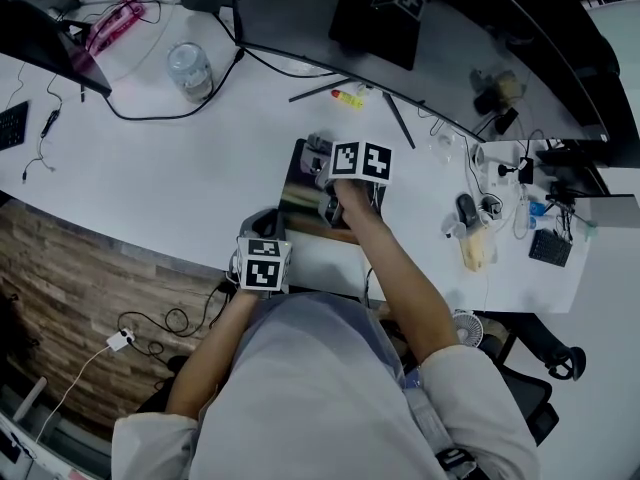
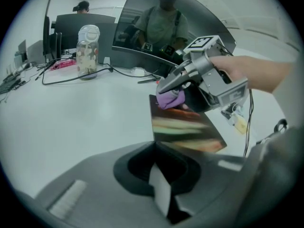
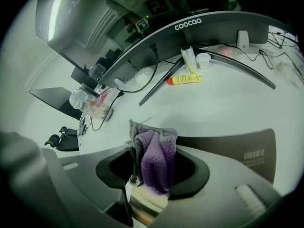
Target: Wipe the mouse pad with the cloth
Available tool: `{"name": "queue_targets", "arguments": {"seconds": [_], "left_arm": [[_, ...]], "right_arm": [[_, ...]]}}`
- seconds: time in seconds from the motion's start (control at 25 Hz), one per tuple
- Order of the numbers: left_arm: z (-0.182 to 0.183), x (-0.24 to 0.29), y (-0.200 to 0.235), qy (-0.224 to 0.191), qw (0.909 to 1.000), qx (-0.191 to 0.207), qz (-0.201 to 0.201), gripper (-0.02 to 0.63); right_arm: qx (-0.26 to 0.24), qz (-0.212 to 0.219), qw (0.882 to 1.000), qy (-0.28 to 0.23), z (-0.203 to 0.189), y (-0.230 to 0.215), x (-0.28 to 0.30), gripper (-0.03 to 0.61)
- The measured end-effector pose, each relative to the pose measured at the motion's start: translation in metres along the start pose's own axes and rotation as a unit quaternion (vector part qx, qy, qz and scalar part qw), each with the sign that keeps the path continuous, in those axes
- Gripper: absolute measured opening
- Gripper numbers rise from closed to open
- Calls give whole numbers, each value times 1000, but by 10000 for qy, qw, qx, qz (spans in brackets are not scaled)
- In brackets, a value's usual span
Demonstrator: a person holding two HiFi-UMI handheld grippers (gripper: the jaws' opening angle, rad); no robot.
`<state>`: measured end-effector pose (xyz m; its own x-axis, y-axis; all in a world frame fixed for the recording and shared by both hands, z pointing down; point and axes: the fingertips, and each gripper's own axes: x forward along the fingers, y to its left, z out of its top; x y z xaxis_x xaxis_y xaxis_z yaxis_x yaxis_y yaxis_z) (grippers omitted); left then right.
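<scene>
While the white desk (image 1: 180,178) carries a curved monitor (image 3: 213,20) behind the mouse pad (image 2: 185,129), the left gripper (image 2: 159,175) seems to pinch the pad's near corner, probably to stop it sliding. The right gripper (image 2: 166,89) clamps a bunched purple cloth (image 3: 156,160) against the pad's far end. A jar (image 1: 188,68) and yellow tube (image 3: 184,80) beyond the pad stand clear of it.

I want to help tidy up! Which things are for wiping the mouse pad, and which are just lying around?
For the job:
- purple cloth, gripped by the right gripper
- mouse pad

Just lying about:
- glass jar
- yellow tube
- curved monitor
- black cable
</scene>
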<state>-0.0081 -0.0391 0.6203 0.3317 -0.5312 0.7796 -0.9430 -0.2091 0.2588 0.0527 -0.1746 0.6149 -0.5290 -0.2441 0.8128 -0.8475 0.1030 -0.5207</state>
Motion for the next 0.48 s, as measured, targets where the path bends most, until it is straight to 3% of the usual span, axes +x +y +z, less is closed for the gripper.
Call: {"name": "queue_targets", "arguments": {"seconds": [0.48], "left_arm": [[0, 1, 2, 15, 10000, -17, -14, 0]], "right_arm": [[153, -40, 9999, -14, 0, -11, -5, 190]]}}
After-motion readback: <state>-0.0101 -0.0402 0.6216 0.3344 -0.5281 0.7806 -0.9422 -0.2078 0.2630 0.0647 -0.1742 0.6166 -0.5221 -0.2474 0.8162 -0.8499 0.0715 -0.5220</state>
